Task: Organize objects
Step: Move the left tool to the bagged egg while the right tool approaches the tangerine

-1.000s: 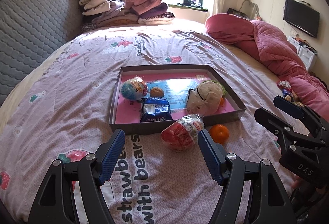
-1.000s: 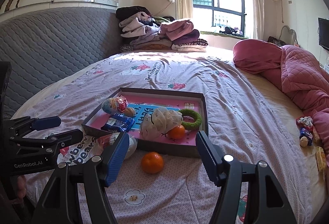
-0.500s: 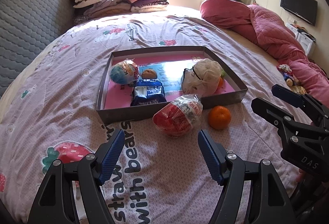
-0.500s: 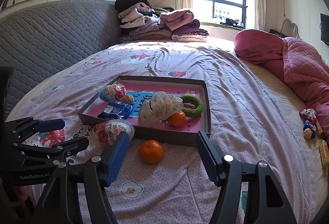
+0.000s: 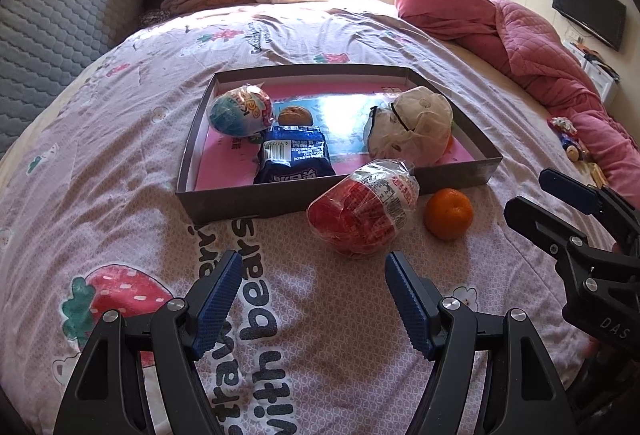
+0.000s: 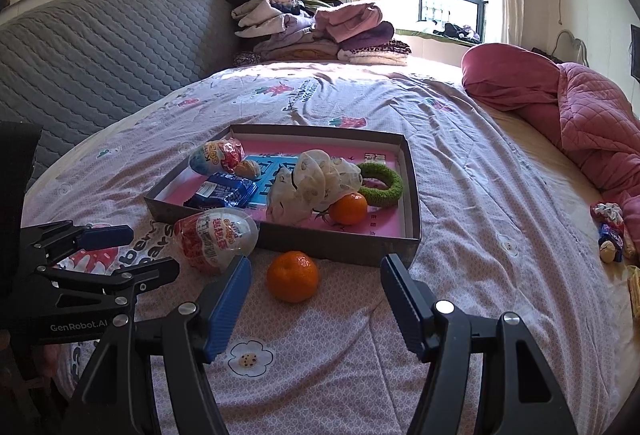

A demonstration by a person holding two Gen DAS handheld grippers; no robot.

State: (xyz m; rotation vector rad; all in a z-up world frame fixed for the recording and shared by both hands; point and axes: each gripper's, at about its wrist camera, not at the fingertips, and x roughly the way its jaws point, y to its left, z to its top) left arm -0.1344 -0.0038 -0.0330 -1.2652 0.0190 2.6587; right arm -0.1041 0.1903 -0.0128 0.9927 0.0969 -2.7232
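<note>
A shallow grey box (image 5: pixel 256 204) (image 6: pixel 328 237) with a pink floor lies on the bed. Inside are a blue-white toy egg (image 5: pixel 240 110), a dark blue snack packet (image 5: pixel 294 155), a small brown nut (image 5: pixel 295 115), a cream cloth bag (image 5: pixel 412 125), an orange (image 6: pixel 348 208) and a green ring (image 6: pixel 380 184). On the sheet in front of the box lie a red wrapped toy egg (image 5: pixel 362 209) (image 6: pixel 216 237) and a loose orange (image 5: pixel 448 213) (image 6: pixel 293 276). My left gripper (image 5: pixel 314 285) is open and empty, just short of the red egg. My right gripper (image 6: pixel 316 293) is open and empty, just behind the loose orange.
Folded clothes (image 6: pixel 312 31) are stacked at the bed's far end. A pink quilt (image 5: pixel 520 35) is heaped at the right. Small toys (image 6: pixel 610 231) lie near the right edge. A grey padded headboard (image 6: pixel 100 55) runs along the left.
Both grippers have moved forward and lower towards the bed. The red egg and the loose orange now sit closer to the fingertips. Both stayed open.
</note>
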